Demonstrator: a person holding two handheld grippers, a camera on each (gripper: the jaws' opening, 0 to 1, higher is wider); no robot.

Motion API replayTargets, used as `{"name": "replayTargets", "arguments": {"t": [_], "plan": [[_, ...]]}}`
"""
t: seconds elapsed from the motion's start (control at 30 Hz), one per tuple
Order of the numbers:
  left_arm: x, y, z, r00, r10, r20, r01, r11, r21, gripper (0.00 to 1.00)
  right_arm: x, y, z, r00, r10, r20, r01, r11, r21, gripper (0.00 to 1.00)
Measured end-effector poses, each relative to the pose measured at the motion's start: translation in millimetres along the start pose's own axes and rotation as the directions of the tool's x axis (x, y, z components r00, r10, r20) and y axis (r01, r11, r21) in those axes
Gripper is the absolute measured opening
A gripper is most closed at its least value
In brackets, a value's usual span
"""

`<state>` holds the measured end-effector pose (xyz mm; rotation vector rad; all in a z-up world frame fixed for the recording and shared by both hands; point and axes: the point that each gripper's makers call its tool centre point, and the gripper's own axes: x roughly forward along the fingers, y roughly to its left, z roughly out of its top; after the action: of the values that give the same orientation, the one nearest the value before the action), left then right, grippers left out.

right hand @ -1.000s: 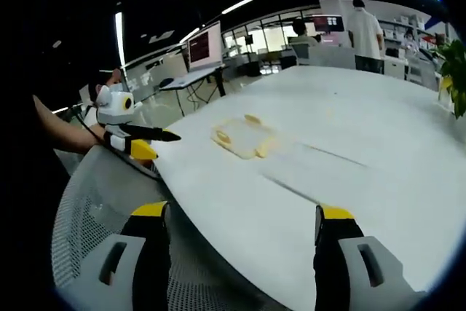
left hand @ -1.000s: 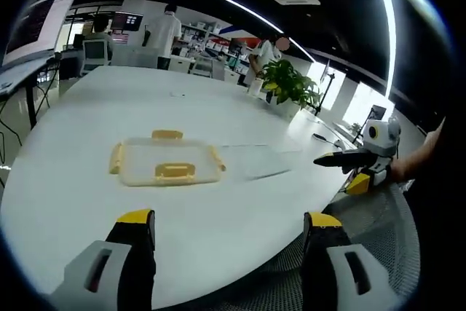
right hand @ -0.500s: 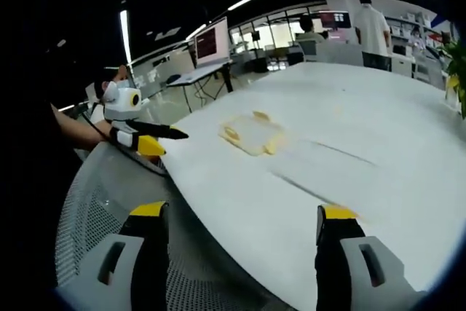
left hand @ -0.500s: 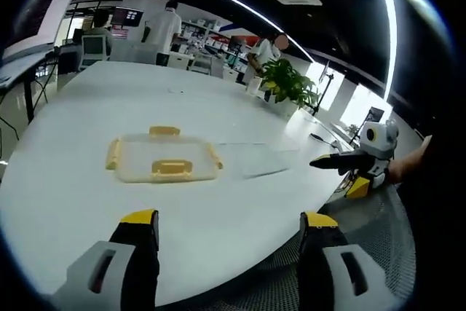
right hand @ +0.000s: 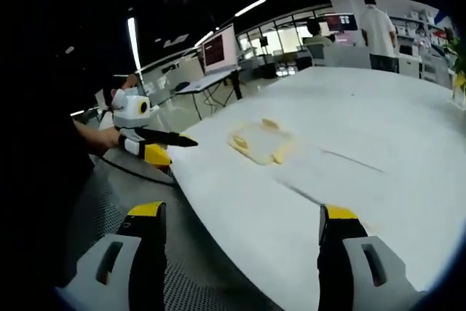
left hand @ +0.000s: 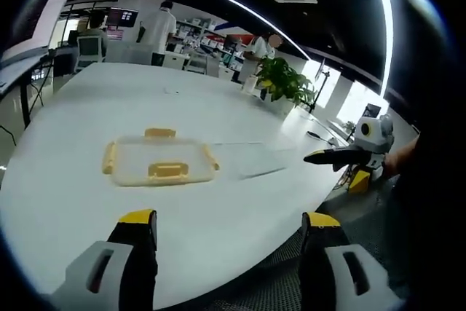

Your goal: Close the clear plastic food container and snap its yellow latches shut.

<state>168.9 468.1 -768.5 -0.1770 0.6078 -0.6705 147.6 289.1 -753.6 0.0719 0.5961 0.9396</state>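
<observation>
Well ahead of the left gripper (left hand: 227,227), whose jaws stand spread and empty, the clear food container (left hand: 159,162) lies flat on the white table (left hand: 240,114), the right gripper (left hand: 342,156) off beyond the table edge.

From the right gripper view, its own jaws gape wide, the container mid-table, the left gripper beside the table's near edge.

Clear container (left hand: 159,162) with yellow latches (left hand: 168,171) on a white table (left hand: 218,209); green plant (left hand: 284,81)

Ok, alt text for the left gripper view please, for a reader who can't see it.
A clear plastic food container with yellow latches sits on a white table, beyond the open left gripper. The right gripper enters from the right edge; a potted plant stands behind.
</observation>
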Motion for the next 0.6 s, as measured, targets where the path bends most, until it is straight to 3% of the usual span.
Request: {"name": "replayTargets", "arguments": {"t": [0.23, 0.33, 0.6], "plan": [[0.5, -4.1, 3.9, 1.000, -0.019, -0.008, 0.019, 1.000, 0.025, 0.81, -0.7, 0.4, 12.2, 0.999, 0.009, 0.040, -0.008, 1.000, -0.020, 0.80], [2.4, -1.3, 7.2, 1.000, -0.031, 0.005, 0.031, 0.999, 0.013, 0.81, -1.0, 1.4, 7.7, 1.000, 0.021, 0.002, -0.021, 0.999, -0.026, 0.75], [4.7, 1.6, 17.4, 0.999, -0.029, 0.022, 0.029, 0.999, 0.023, 0.83, 0.4, 8.2, 27.4, 0.999, 0.038, 0.027, -0.036, 0.996, -0.076, 0.71]]}}
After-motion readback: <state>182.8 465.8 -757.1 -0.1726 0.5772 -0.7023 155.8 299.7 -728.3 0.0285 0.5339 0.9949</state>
